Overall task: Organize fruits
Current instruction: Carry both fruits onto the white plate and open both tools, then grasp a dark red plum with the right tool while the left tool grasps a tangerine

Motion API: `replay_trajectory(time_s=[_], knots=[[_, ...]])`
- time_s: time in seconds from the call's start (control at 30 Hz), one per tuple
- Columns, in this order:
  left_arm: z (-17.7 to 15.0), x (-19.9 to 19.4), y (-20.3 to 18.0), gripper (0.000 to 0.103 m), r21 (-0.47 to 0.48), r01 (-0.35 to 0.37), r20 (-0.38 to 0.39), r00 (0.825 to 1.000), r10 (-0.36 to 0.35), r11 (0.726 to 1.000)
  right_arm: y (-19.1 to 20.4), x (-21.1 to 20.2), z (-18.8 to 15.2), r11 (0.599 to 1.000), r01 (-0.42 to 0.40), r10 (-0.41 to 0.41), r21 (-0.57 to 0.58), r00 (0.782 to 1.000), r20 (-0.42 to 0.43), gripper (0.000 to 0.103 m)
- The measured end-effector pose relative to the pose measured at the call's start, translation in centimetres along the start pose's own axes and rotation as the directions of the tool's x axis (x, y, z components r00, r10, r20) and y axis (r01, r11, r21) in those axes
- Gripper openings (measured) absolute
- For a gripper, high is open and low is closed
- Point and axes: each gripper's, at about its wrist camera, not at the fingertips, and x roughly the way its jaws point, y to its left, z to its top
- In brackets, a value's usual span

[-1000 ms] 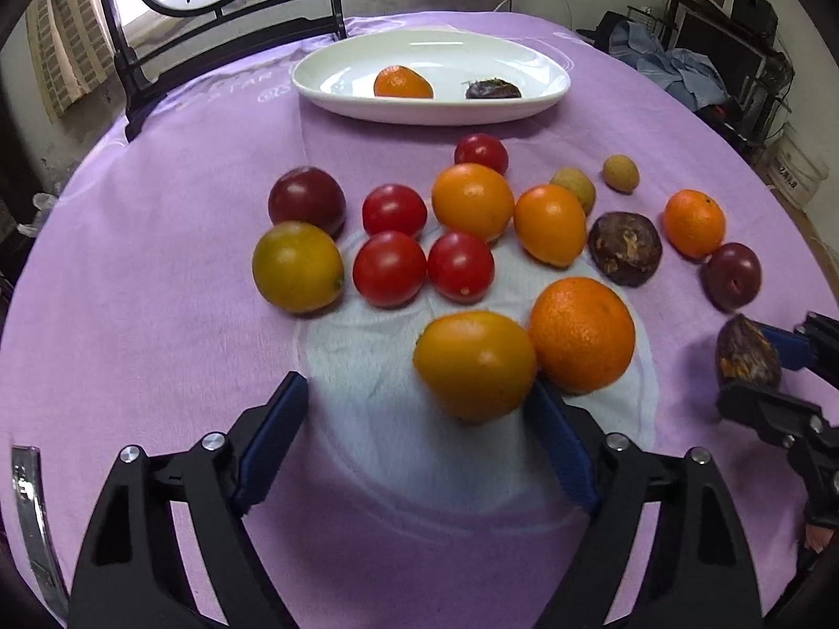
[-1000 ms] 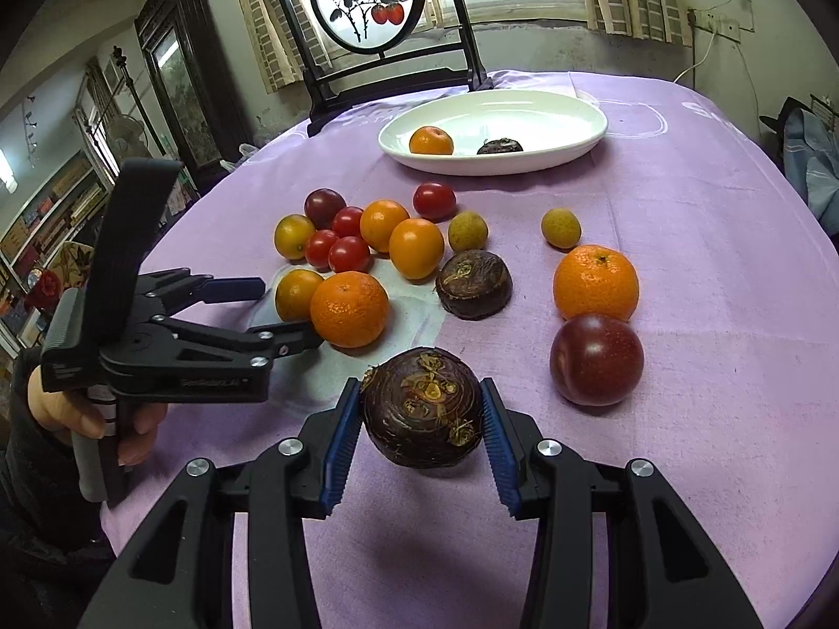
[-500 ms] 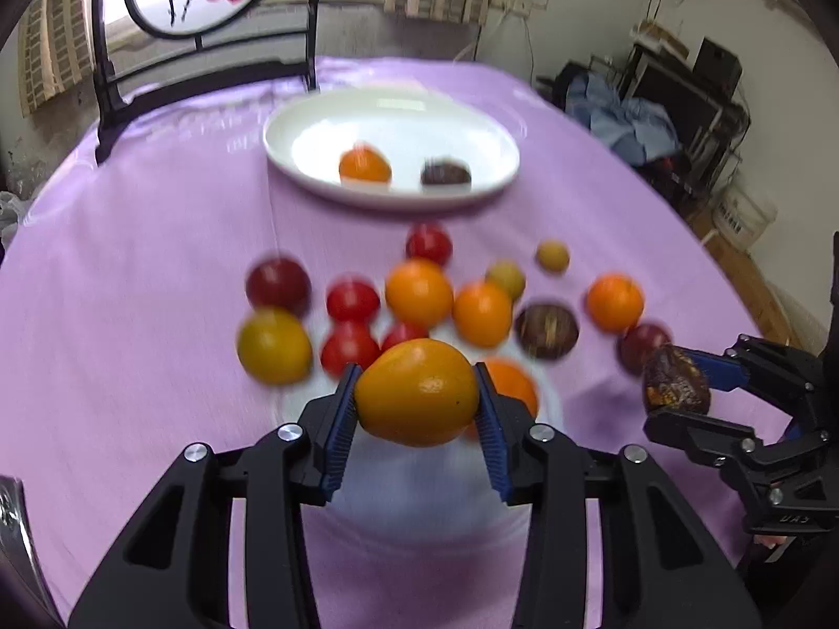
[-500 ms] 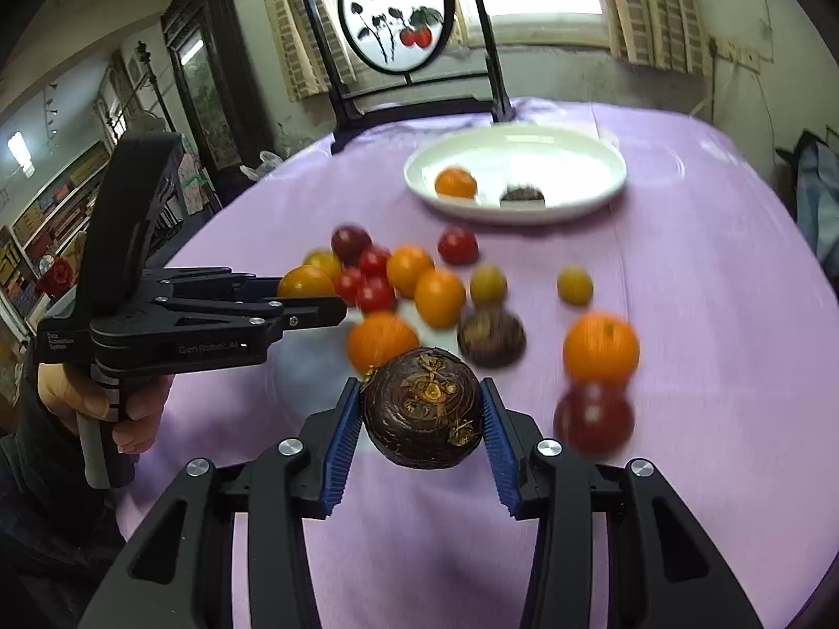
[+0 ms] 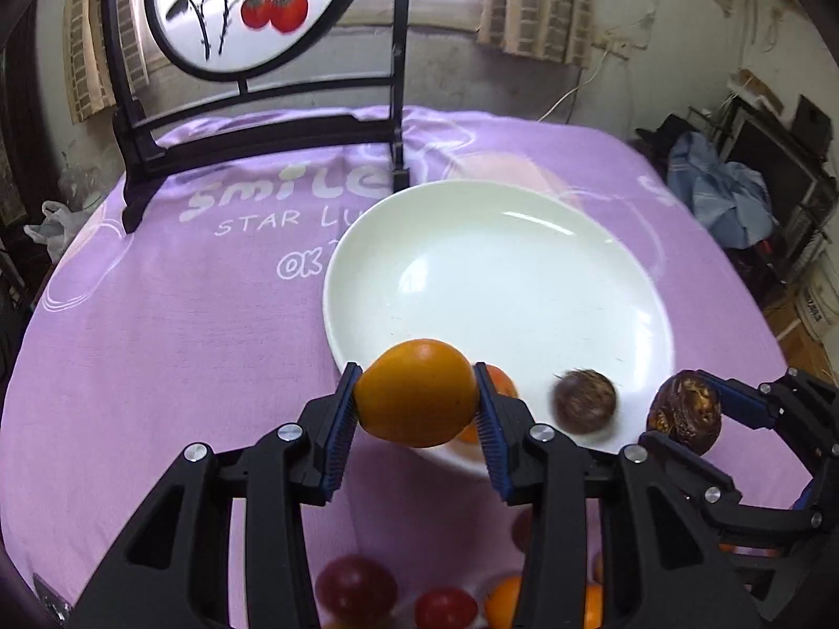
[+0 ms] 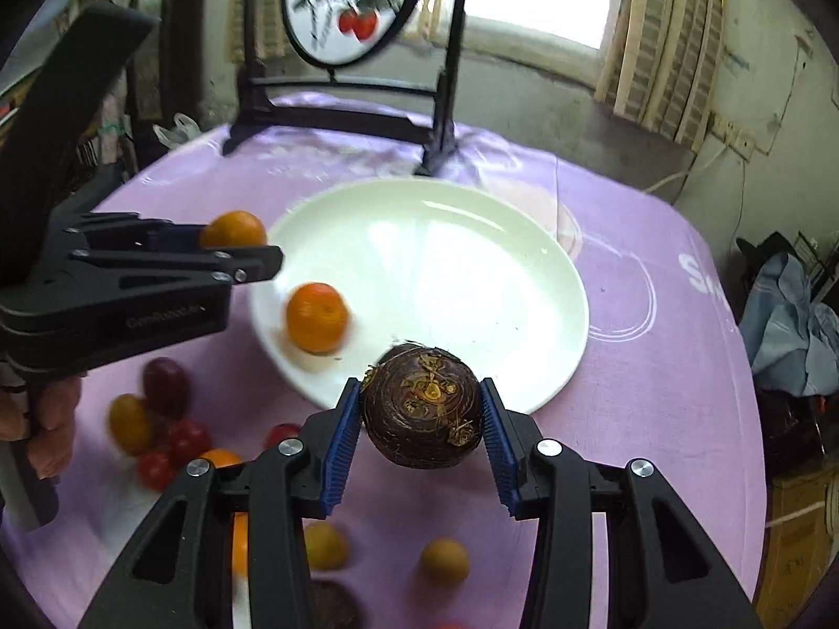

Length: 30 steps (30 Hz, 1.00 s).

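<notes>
Blue pads of the left tongs are clamping a yellow-orange fruit just over the near rim of the white plate, while the right tongs are gripping a dark brown fruit above that same rim. Ahead of the left tongs, an orange and another brown fruit are already lying on the plate. Letting go this close to the edge is risking a round fruit rolling off onto the purple cloth, or knocking those two.

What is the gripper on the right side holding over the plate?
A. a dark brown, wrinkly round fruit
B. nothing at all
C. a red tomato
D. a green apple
A: the right gripper has its blue pads pressed on a dark brown wrinkly fruit at the near rim of the white plate.
</notes>
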Motion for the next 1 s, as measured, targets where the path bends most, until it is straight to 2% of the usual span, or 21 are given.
replay_trajectory(time_s=[0.1,0.17,0.2,0.23,0.27,0.33,0.37,0.43,0.5,0.53,0.63,0.73,1.0], knots=[[0.4,2.3,0.2,0.041,-0.013,-0.017,-0.031,0.999,0.017,1.000,-0.8,2.1,0.4,0.999,-0.010,0.011,0.035,0.999,-0.035,0.045],[0.5,3.0,0.4,0.042,-0.033,-0.016,-0.023,1.000,0.015,0.999,-1.1,3.0,0.4,0.999,-0.030,0.032,0.044,0.998,-0.054,0.046],[0.6,3.2,0.5,0.044,-0.046,-0.018,-0.023,1.000,0.017,0.999,-1.1,3.1,0.2,0.998,-0.035,0.038,0.053,0.998,-0.046,0.053],[0.8,3.3,0.7,0.052,-0.066,-0.001,-0.020,1.000,0.000,0.998,-1.3,3.0,0.2,0.997,-0.029,0.033,0.070,0.998,-0.047,0.059],[0.9,3.1,0.8,0.066,-0.083,0.024,-0.017,1.000,-0.025,0.996,-1.7,2.8,0.2,0.996,-0.030,0.033,0.089,0.999,-0.039,0.063],[0.8,2.0,0.7,0.076,-0.100,0.005,0.015,1.000,-0.003,0.995,-2.1,2.3,0.1,0.993,-0.042,0.045,0.107,0.998,-0.033,0.063],[0.8,1.2,0.5,0.077,-0.095,-0.009,0.042,0.999,0.013,0.995,-2.3,1.8,-0.1,0.993,-0.043,0.046,0.112,0.999,-0.025,0.063],[0.5,-0.7,0.0,0.077,-0.066,0.002,0.071,0.997,0.003,0.998,-2.6,0.6,-0.5,0.992,-0.042,0.044,0.120,0.999,-0.013,0.063],[-0.2,-2.4,-0.4,0.081,-0.054,0.011,0.084,0.996,-0.006,0.998,-2.8,-1.0,-1.3,0.990,-0.059,0.059,0.124,0.998,0.008,0.063],[-0.9,-3.6,-0.6,0.087,-0.055,0.019,0.098,0.995,-0.013,0.998,-2.9,-1.8,-1.7,0.990,-0.061,0.060,0.125,0.998,0.017,0.063],[-3.0,-6.1,-1.2,0.090,-0.039,0.041,0.126,0.991,-0.036,0.998,-2.9,-4.3,-3.9,0.991,-0.057,0.054,0.124,0.998,0.030,0.065],[-5.6,-7.8,-1.7,0.095,-0.018,0.051,0.113,0.992,-0.049,0.999,-2.2,-6.7,-7.1,0.994,-0.046,0.043,0.099,0.999,0.029,0.067],[-11.6,-10.0,-1.4,0.096,-0.030,0.086,0.074,0.994,-0.084,0.996,-1.7,-9.9,-14.3,0.991,-0.040,0.039,0.129,0.999,0.009,0.069]])
